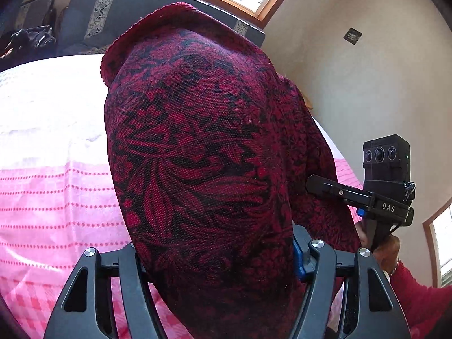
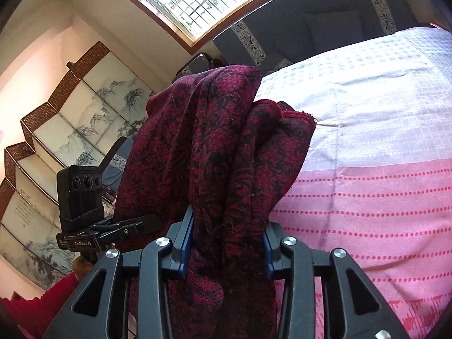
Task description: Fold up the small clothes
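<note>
Slippage threatens the red-and-black patterned garment (image 2: 214,147), raised above the pink bedspread (image 2: 367,203), since the right gripper (image 2: 228,243) and left gripper (image 1: 226,265) pinch only bunched, uneven folds.

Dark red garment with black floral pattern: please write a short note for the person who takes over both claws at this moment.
Left claw: the dark red knitted garment with black floral pattern is draped over it and fills the space between its fingers; a real grip cannot be confirmed.
Right claw: shut on a bunched part of the same garment, blue pads pressing on both sides.
Place: the garment hangs between the two claws, over the pink and white woven bedspread.
Done: garment picked up.
Left: no neat fold is visible yet; probably lay it flat on the bedspread, then fold it.
</note>
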The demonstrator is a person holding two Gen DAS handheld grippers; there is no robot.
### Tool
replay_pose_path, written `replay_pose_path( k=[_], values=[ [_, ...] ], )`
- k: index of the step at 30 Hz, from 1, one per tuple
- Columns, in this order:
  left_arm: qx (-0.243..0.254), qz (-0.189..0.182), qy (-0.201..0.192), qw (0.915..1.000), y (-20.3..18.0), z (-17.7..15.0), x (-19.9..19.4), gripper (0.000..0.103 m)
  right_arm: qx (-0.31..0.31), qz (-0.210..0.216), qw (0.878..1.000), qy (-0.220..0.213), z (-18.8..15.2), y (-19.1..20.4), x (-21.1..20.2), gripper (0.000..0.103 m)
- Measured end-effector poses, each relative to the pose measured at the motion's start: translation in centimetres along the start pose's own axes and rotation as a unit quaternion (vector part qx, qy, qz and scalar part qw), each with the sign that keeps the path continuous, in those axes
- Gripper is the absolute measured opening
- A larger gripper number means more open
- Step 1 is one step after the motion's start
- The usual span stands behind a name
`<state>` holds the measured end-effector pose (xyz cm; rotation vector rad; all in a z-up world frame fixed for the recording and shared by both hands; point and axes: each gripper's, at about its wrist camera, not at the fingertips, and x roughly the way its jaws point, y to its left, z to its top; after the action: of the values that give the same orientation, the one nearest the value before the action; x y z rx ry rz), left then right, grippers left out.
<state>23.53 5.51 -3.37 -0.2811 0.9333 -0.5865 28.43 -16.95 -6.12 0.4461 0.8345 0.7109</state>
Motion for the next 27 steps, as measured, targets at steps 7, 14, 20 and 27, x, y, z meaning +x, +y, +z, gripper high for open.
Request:
replay_pose_path(
  k=[7,14,20,27],
  values=[
    [0.003,0.032,0.005,0.9995,0.4,-4.4,-5.4,0.068,-0.011,0.024,1.000,-0.007,-3.9,5.3,1.0,0.036],
    [0.038,0.078,0.001,0.9962,-0.1,-7.5,-7.0,0.068,-0.013,0.019,1.000,0.012,-6.1,6.7,3.0,0.036],
    [0.051,0.094,-0.010,0.9942,-0.6,-9.0,-6.6,0.068,-0.009,0.000,1.000,0.021,-6.2,7.1,4.1,0.036],
    [0.049,0.100,-0.021,0.9936,0.6,-10.4,-5.8,0.069,-0.002,-0.018,1.000,0.019,-7.1,6.8,4.2,0.036]
  ],
)
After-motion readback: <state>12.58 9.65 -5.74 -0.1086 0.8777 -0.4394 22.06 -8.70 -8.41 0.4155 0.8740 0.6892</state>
